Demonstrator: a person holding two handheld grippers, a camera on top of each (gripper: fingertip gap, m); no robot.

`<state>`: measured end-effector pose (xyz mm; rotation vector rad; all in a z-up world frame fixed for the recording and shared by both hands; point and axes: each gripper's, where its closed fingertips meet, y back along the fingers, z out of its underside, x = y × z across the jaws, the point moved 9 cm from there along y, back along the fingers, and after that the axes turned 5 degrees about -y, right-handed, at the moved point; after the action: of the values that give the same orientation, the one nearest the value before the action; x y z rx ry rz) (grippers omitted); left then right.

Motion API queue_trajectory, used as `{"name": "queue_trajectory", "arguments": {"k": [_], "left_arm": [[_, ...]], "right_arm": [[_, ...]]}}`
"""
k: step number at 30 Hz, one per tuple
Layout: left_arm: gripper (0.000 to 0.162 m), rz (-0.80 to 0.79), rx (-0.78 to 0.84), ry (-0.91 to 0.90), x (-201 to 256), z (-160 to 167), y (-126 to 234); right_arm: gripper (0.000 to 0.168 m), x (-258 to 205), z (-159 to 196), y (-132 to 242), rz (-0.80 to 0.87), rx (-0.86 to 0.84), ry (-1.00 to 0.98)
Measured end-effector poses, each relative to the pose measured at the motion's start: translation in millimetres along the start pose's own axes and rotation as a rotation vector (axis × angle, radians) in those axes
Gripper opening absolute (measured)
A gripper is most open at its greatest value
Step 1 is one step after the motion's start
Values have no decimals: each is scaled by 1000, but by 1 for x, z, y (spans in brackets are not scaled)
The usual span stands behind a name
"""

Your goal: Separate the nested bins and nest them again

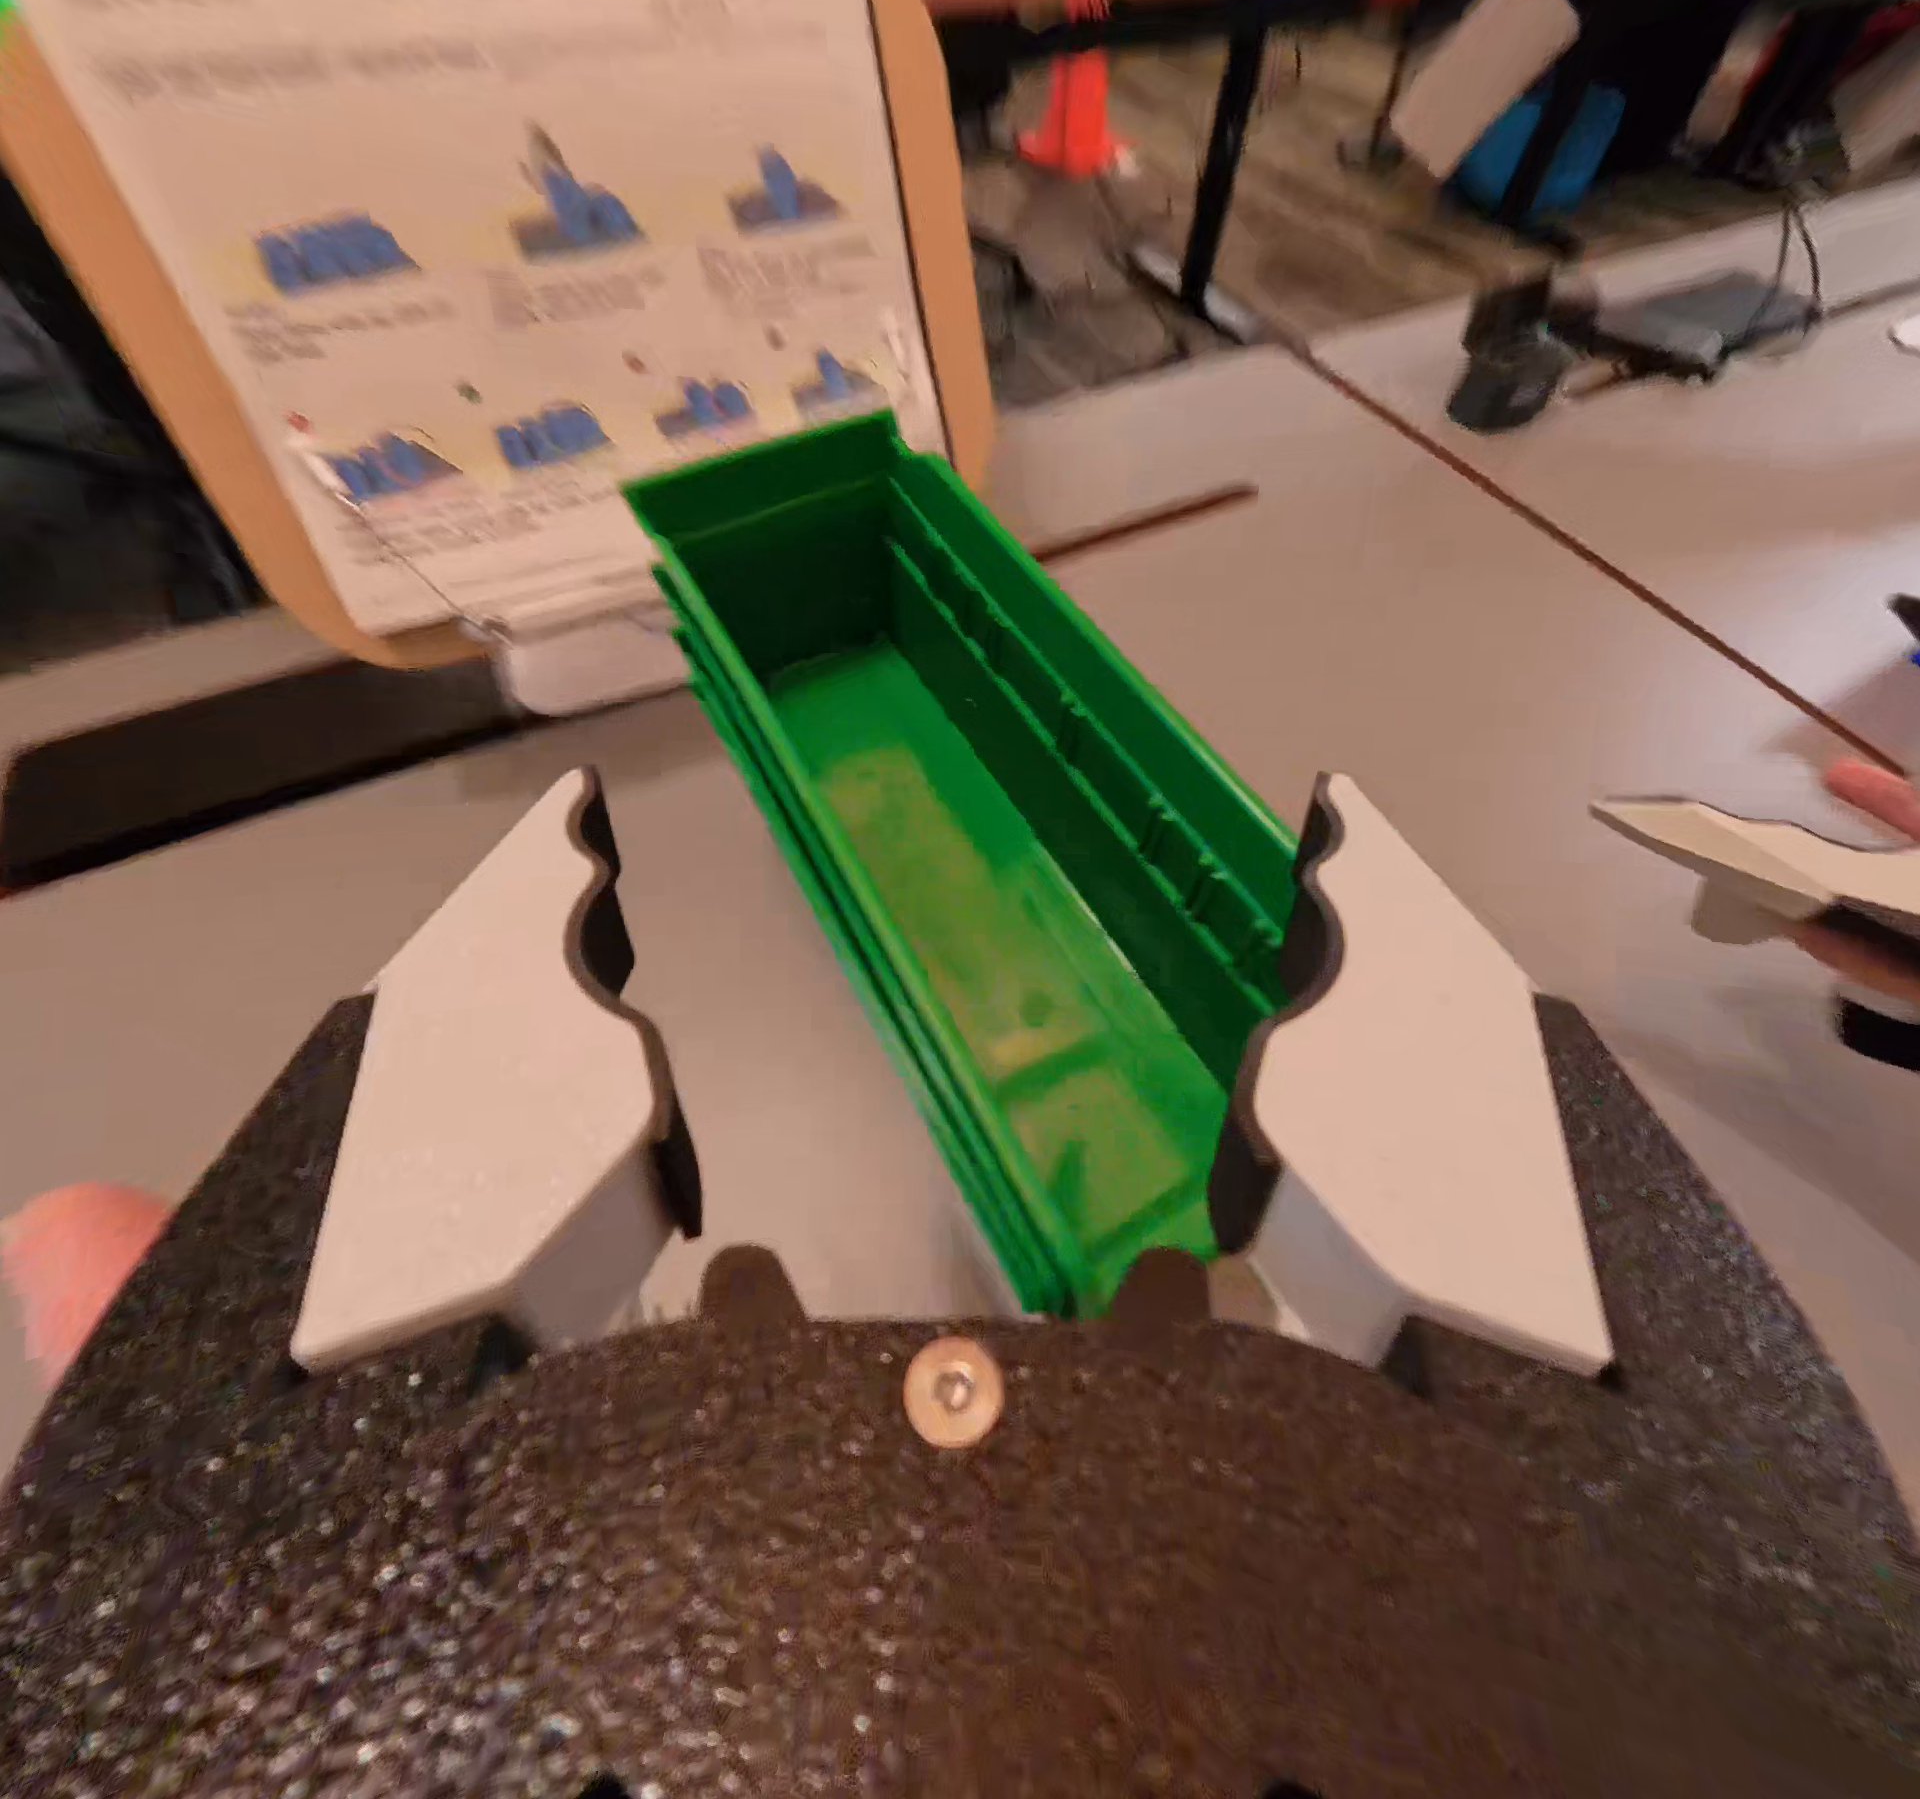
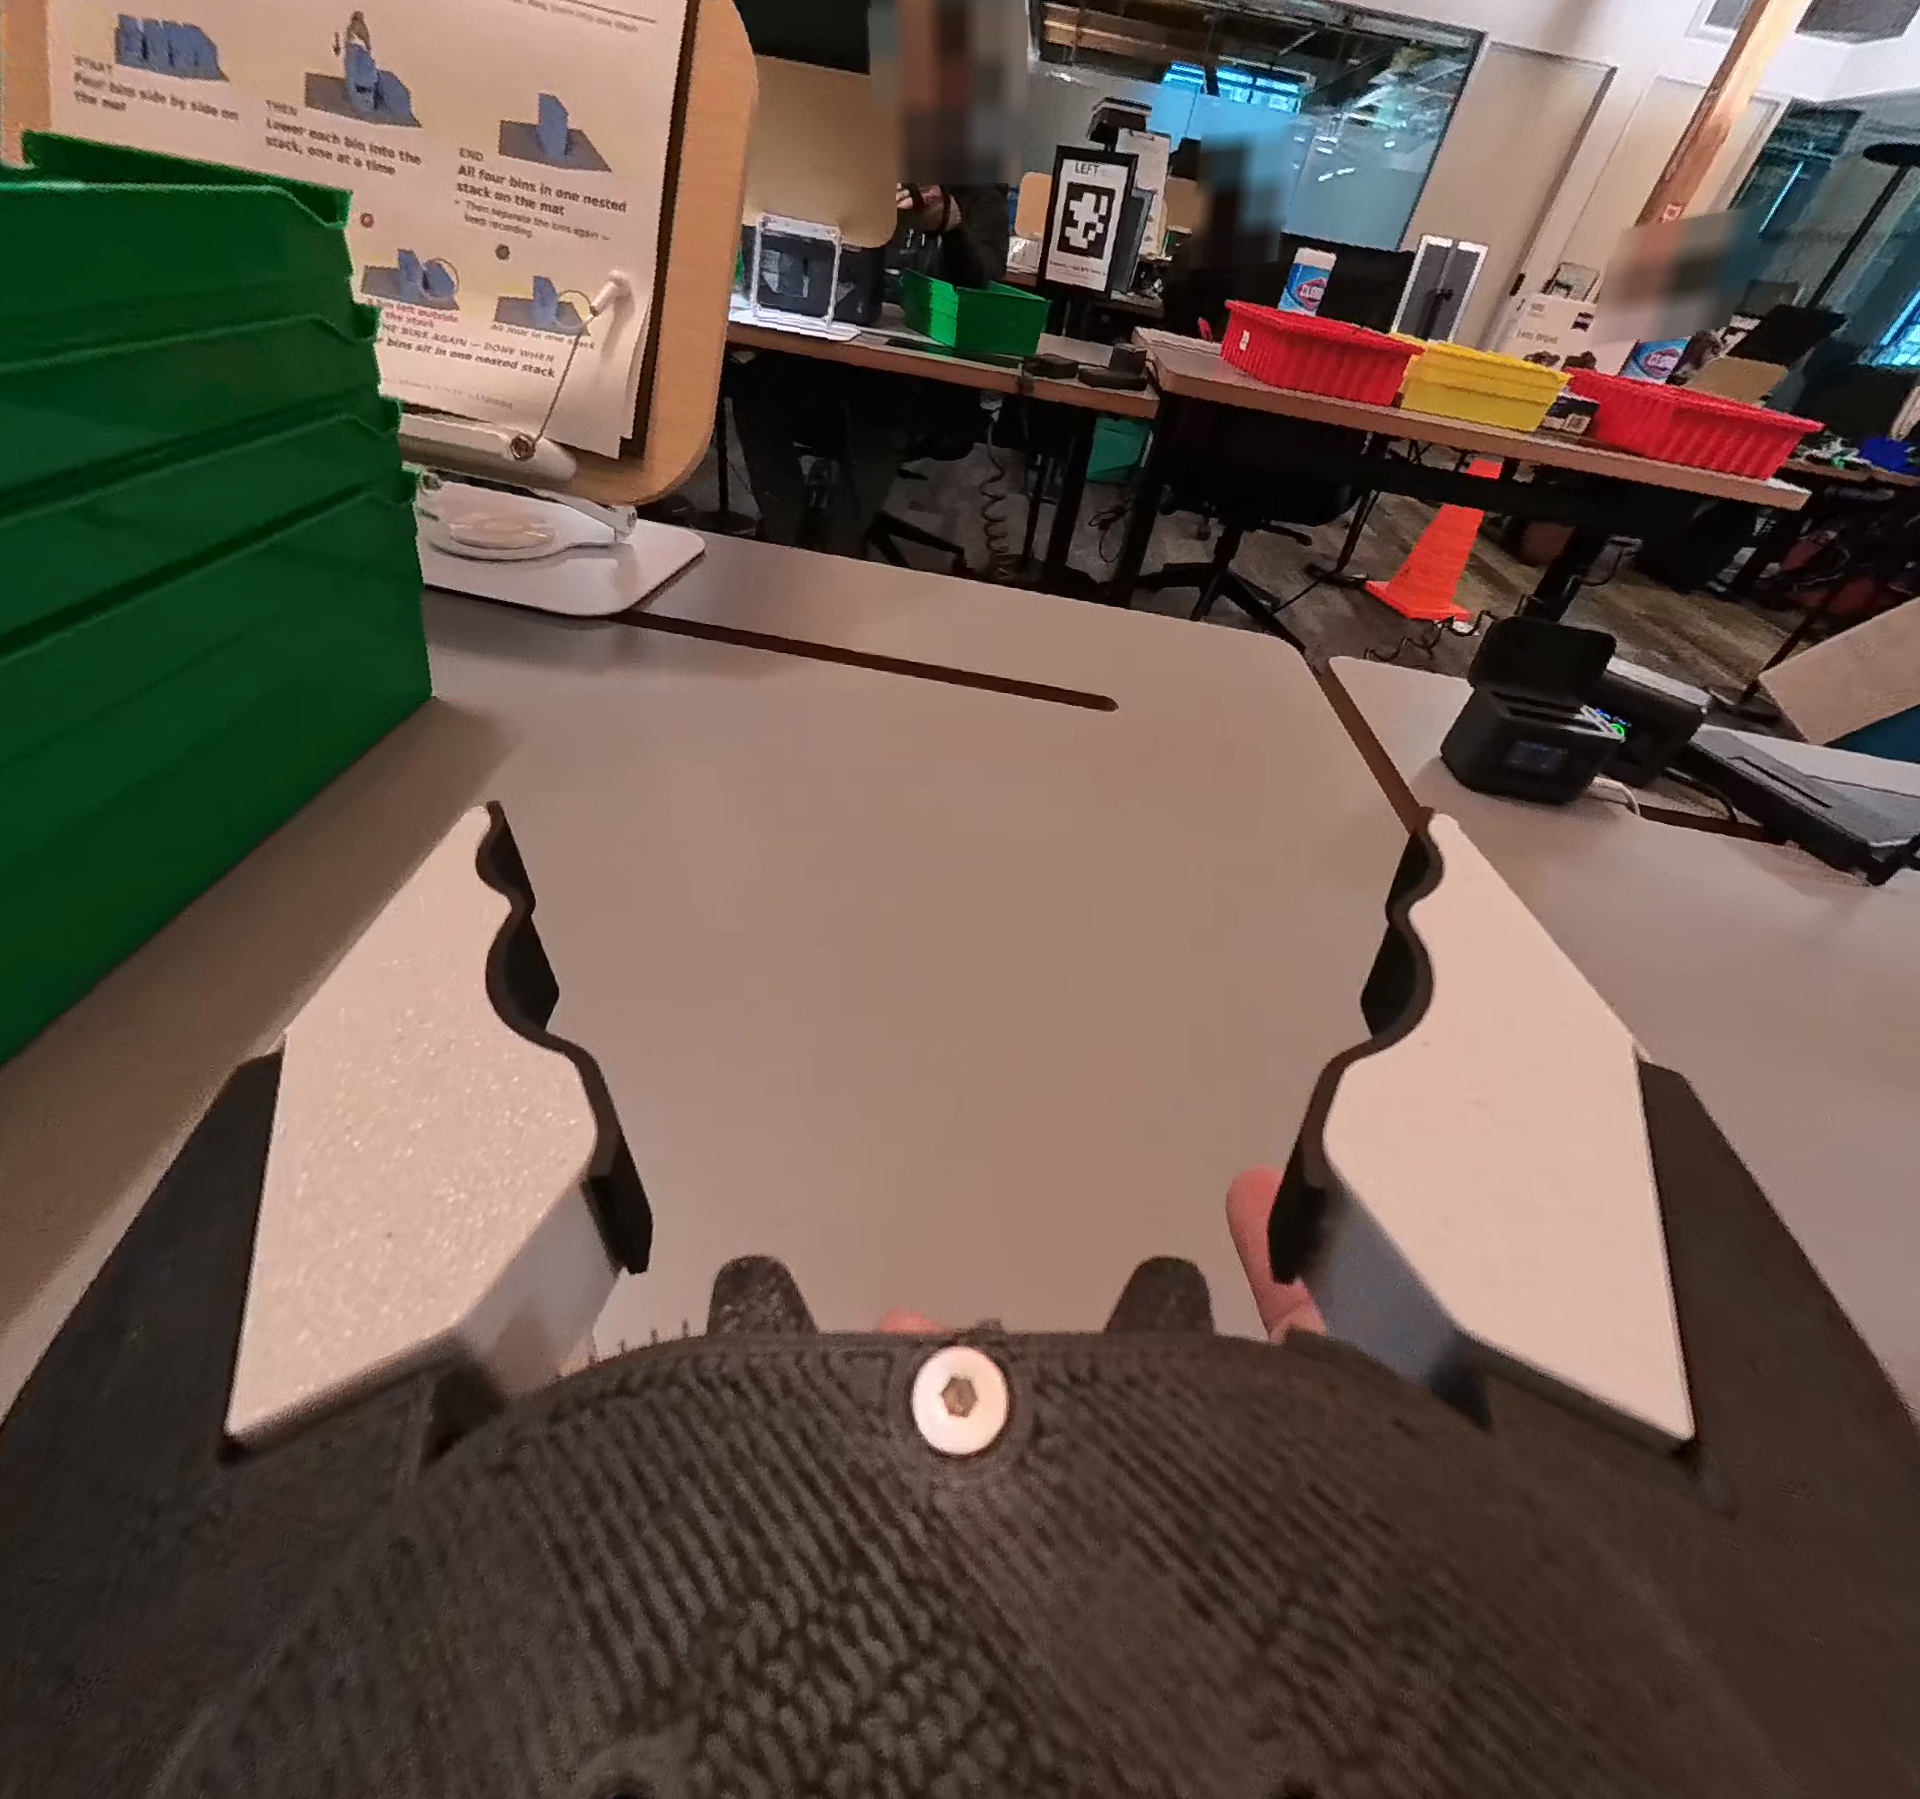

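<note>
Left wrist view has my left tongs (image 1: 951,1001) spread wide over the grey desk (image 1: 1351,606), with the nested green bins (image 1: 935,866) running from about 6 o'clock, right at the base of the tongs, up toward 12 o'clock. The stack is long and narrow, bright glossy green, open side up; its floor shows a paler, yellowish rectangular patch, and its right inner wall carries ridges and small vertical slots. Along the left side I count several thin rims lying tight one over another, so the bins sit one inside the next. My right-hand finger (image 1: 1403,1074) lies against the outside of the stack's right wall, while the left-hand finger (image 1: 499,1074) stands clear of it with bare desk between, so nothing is clamped. Beyond the far end of the bins, at 11 o'clock, an instruction sheet (image 1: 499,191) leans on a tan board. At 3 o'clock the tip of my other tool shows, blurred. From the right wrist view, my right tongs (image 2: 961,928) are also wide apart and hold nothing, hovering above plain desk. The bins rise at 9 o'clock as a stepped green wall of stacked sides. Red and yellow trays (image 2: 1486,383) sit on a far table at 2 o'clock.
</note>
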<state>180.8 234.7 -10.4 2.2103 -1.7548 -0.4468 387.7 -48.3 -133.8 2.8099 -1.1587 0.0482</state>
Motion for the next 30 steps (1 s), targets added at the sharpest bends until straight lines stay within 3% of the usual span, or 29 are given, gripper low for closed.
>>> {"name": "queue_trajectory", "arguments": {"k": [5,8,19,30], "left_arm": [[126,51,-271,-5,22,-23,-37],[125,-26,-378,-48,21,-34,-57],[124,-178,-604,10,4,-31,-92],[124,-101,-809,188,6,-21,-107]], "right_arm": [[156,-3,-5,-4,-16,13,-11],[156,-5,-4,-6,-23,9,-11],[154,1,-2,-5,-34,-9,-47],[153,-5,-1,-6,-55,-37,-29]]}}
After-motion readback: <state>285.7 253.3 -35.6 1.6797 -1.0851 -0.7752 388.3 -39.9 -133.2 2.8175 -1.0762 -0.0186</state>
